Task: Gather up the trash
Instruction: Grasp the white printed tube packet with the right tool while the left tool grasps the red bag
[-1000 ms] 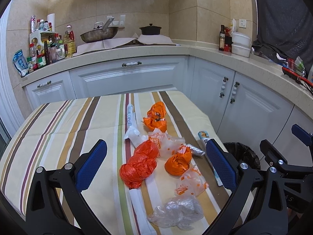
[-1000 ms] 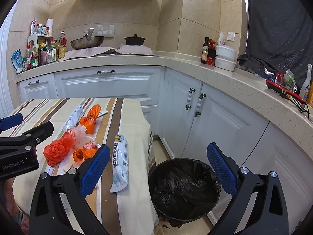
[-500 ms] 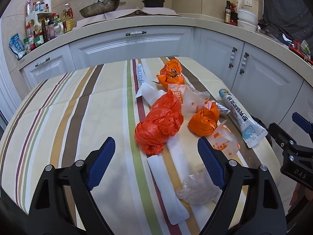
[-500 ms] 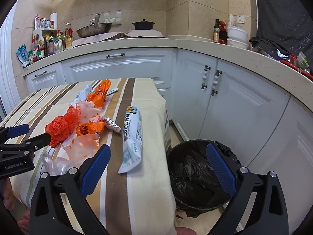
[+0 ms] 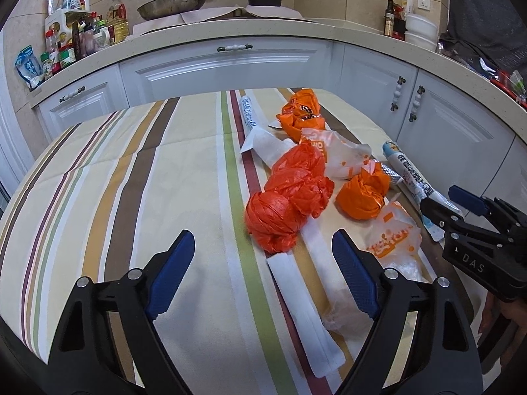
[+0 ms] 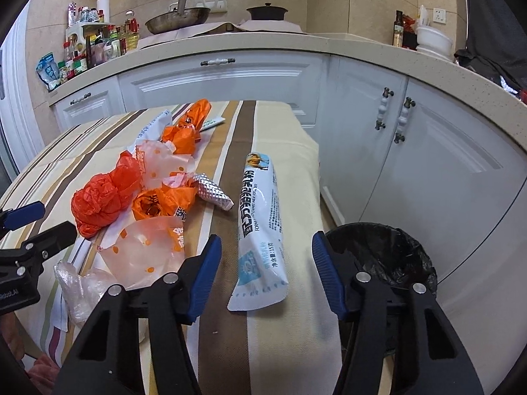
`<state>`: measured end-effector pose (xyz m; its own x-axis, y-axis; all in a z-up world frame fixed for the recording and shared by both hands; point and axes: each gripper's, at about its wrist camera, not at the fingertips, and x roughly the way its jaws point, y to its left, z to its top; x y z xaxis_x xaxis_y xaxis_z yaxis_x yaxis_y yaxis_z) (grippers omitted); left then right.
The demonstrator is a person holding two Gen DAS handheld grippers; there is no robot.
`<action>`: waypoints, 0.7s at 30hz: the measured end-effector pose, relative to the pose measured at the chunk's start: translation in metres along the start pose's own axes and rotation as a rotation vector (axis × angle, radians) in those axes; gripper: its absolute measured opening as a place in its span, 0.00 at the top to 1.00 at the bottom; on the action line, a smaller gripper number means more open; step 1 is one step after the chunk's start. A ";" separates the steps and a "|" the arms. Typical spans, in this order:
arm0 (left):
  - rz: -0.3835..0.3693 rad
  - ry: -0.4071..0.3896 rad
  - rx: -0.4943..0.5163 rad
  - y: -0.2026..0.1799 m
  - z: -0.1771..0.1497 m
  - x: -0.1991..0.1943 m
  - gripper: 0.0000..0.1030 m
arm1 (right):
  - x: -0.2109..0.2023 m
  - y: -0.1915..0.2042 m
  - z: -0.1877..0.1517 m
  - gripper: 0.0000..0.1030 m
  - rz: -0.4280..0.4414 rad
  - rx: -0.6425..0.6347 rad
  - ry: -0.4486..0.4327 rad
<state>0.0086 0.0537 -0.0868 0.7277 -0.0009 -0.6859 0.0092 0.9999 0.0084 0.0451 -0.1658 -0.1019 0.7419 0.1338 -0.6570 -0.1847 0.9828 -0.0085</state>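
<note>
Both our grippers have come down toward the table [image 5: 138, 177], and the right gripper [image 6: 263, 275], jaws just narrowing but still apart, straddles the white sachet [image 6: 262, 217], lying lengthwise between them near the table's right edge.

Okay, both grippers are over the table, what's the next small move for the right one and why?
Probably ease the right hand-held gripper a little further forward and close on the white and blue packet. Its jaws have just been closing, the packet's near end lies between them untouched, and the black-lined bin stands just beside.
</note>
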 end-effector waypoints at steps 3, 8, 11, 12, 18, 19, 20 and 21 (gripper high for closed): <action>0.022 -0.023 0.008 0.000 0.006 0.005 0.19 | 0.003 -0.001 0.001 0.53 0.013 0.004 0.009; 0.018 -0.030 0.010 0.000 0.019 0.021 0.25 | 0.009 -0.001 -0.001 0.68 0.042 0.007 0.029; 0.011 -0.028 0.024 -0.001 0.020 0.028 0.39 | 0.009 0.000 -0.002 0.69 0.046 0.006 0.025; 0.006 -0.024 0.033 -0.002 0.020 0.030 0.45 | 0.008 0.000 -0.002 0.69 0.047 0.006 0.022; -0.032 -0.029 0.033 -0.001 0.019 0.031 0.64 | 0.004 -0.001 -0.003 0.71 0.055 0.008 -0.001; -0.040 -0.032 0.024 0.001 0.019 0.030 0.64 | 0.004 -0.001 -0.003 0.71 0.054 0.008 -0.004; -0.047 -0.033 0.018 0.003 0.019 0.030 0.66 | 0.003 -0.001 -0.004 0.71 0.055 0.010 -0.008; -0.045 -0.032 0.019 0.003 0.019 0.030 0.67 | 0.002 -0.001 -0.004 0.71 0.054 0.012 -0.012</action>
<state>0.0433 0.0565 -0.0934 0.7479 -0.0466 -0.6622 0.0551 0.9985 -0.0080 0.0446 -0.1671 -0.1063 0.7390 0.1886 -0.6468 -0.2175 0.9754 0.0359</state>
